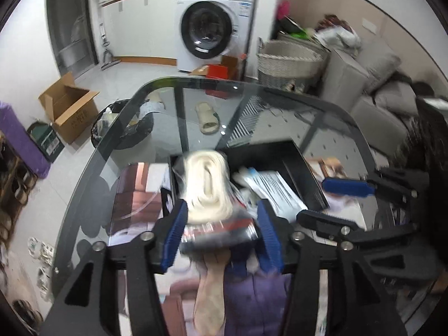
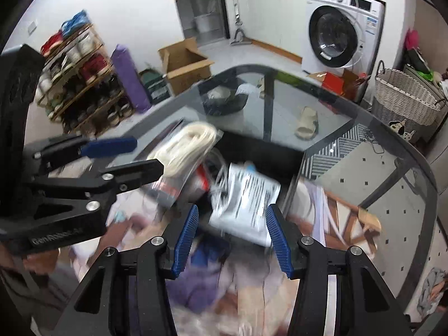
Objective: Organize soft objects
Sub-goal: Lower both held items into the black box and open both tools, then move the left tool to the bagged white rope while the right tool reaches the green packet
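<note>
A clear packet of cream-white soft material with a red label (image 1: 208, 196) lies between the blue pads of my left gripper (image 1: 221, 235); the jaws stand wide and do not pinch it. It leans over the edge of a black tray (image 1: 294, 162) on the glass table (image 1: 196, 106). In the right wrist view the same packet (image 2: 182, 151) sits beside the left gripper (image 2: 131, 154). A white printed packet (image 2: 246, 204) lies in the tray between the open pads of my right gripper (image 2: 231, 235), which also shows in the left wrist view (image 1: 322, 196).
A washing machine (image 1: 215, 25) stands beyond the table, with a wicker basket (image 1: 288, 64) and grey sofa (image 1: 386, 98) to its right. A cardboard box (image 1: 67, 106), a bin (image 1: 123, 126) and a slipper (image 1: 207, 117) lie on the floor. A shoe rack (image 2: 81, 75) stands at left.
</note>
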A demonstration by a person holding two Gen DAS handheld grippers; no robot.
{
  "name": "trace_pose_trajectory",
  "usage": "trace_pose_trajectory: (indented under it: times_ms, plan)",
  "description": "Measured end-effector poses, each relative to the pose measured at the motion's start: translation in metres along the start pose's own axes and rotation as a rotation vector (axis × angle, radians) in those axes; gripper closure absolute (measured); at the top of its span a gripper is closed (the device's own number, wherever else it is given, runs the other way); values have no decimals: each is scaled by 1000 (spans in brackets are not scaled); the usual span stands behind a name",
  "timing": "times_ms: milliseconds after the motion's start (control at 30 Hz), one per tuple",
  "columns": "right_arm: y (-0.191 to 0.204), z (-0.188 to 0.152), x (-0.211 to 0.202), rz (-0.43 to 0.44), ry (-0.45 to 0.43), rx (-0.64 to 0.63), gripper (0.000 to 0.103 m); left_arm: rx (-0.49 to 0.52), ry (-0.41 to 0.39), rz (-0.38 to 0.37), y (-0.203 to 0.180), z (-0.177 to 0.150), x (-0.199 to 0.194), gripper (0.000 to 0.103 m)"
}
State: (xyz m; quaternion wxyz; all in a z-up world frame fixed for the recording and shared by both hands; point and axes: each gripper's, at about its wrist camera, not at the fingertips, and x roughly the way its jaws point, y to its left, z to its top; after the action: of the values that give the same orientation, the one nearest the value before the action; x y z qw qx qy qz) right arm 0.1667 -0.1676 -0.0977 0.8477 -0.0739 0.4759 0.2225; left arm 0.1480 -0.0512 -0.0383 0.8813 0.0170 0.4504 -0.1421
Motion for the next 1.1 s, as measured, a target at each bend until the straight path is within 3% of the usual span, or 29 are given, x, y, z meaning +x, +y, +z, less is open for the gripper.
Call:
trace_pose_trajectory:
  times_ms: [67,200,300,400,567,600,633,700,733,867,933,1033,1100]
  plan:
    - [3,-16,-9,11,29,-21,51,35,29,-29,-11,-13,-7,50]
    - [5,-65,-19,-5,126,-81,51,162,175,-175,-46,-51,1,43]
    - [-5,-99,-23,-24,196,-81,51,273,255,-227,-80,-76,15,43]
    - [-20,-122,-30,-42,240,-61,51,404,266,-220,-114,-90,24,42]
    - [-21,-147,-35,5,329,-84,51,483,318,-151,-138,-98,53,39]
    - [-16,-150,-36,23,330,-95,51,486,332,-135,-138,-97,60,40]
    - [-11,-151,-36,40,328,-109,45,477,338,-136,-138,-96,62,53]
    - [10,-155,-30,57,339,-175,31,443,344,-125,-132,-90,61,67]
    - [17,-157,-26,62,341,-199,24,436,337,-107,-128,-88,60,68]
    - [46,-165,1,46,373,-281,23,350,334,-73,-93,-87,56,69]
    - [55,-167,11,31,381,-301,26,312,336,-64,-77,-88,53,68]
    - [65,-154,12,30,333,-309,58,262,329,-36,-51,-93,49,68]
    - [57,-139,18,21,306,-213,59,238,334,-38,-34,-94,46,68]
